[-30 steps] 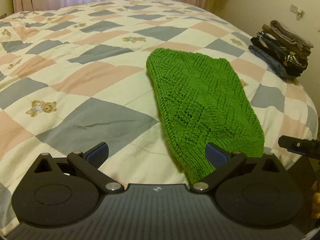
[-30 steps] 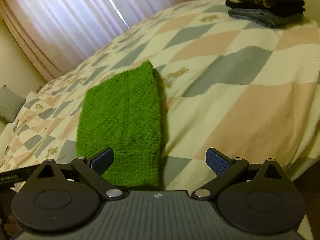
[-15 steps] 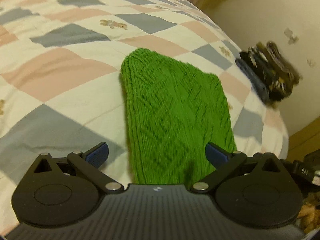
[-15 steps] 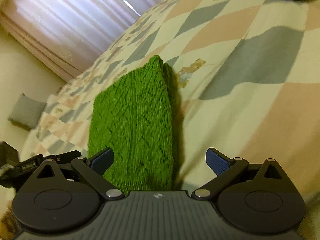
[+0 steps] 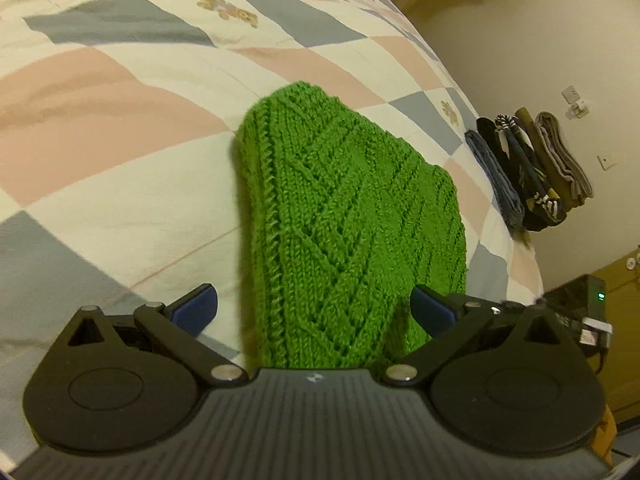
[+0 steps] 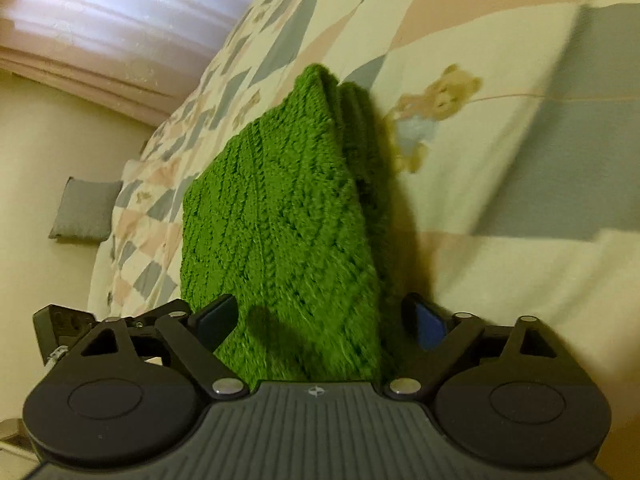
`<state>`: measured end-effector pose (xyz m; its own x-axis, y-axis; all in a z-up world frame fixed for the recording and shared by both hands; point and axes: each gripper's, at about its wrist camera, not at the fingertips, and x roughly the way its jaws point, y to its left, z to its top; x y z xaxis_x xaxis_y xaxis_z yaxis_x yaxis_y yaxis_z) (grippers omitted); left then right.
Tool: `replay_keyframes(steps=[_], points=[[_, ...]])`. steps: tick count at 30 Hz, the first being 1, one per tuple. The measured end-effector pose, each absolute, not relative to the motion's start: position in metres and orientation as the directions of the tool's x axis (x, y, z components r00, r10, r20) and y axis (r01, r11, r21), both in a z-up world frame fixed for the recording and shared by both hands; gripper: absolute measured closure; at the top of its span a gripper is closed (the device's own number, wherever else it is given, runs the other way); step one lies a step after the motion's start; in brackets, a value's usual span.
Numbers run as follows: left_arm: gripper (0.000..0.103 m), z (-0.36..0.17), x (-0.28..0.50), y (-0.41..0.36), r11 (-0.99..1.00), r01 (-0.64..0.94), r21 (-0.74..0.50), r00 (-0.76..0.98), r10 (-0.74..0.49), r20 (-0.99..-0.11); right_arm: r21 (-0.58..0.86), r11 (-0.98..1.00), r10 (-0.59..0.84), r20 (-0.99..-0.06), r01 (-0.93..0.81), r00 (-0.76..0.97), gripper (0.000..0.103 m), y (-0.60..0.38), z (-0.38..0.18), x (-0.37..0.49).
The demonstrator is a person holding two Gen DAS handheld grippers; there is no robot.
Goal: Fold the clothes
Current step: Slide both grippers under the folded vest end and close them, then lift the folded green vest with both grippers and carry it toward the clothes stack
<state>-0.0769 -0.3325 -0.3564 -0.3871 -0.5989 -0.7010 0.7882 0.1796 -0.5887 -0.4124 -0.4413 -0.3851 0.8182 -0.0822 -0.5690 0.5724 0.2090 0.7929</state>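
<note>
A folded green knitted garment [image 5: 344, 224] lies on a patchwork bedspread [image 5: 120, 184] near the bed's edge. My left gripper [image 5: 314, 312] stands open, its blue pads either side of the garment's near left end without pressing on it. In the right wrist view the same green garment [image 6: 280, 232] fills the middle. My right gripper [image 6: 324, 320] straddles its near right end with the jaws closing. The knit lies between the pads, which do not press on it. The garment's nearest edge is hidden behind both gripper bodies.
A stack of folded dark clothes [image 5: 528, 168] sits at the bed's far right edge by the wall. A grey cushion [image 6: 86, 210] lies against the wall at the far end. Pink curtains [image 6: 120, 20] hang behind the bed. The bedspread [image 6: 500, 140] spreads out right of the garment.
Both grippers have come down and in toward the garment's near end, so it now lies between each pair of fingers. The right gripper's jaws have narrowed a little.
</note>
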Motion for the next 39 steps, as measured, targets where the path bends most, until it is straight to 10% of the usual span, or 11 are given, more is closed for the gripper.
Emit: replay_keyframes(steps=[12,20,39], points=[[0.026,-0.379,-0.079,-0.34,0.051,0.754,-0.655,-0.497,-0.608,-0.619,0.851,0.241,-0.04,-0.472,0.467,0.881,0.035,-0.441,-0.4,-0.413],[0.055,-0.377,-0.071,-0.355,-0.001,0.761,-0.648,-0.542,-0.55,-0.636,0.867,0.219,-0.042,-0.449,0.447,0.892,0.064,-0.441,-0.406,-0.4],[0.064,-0.137,-0.148,-0.43,-0.127,0.751,-0.648,-0.627,-0.445,-0.639,0.802,0.106,-0.198,-0.562,0.587,0.803,0.068,-0.451,-0.163,-0.459]])
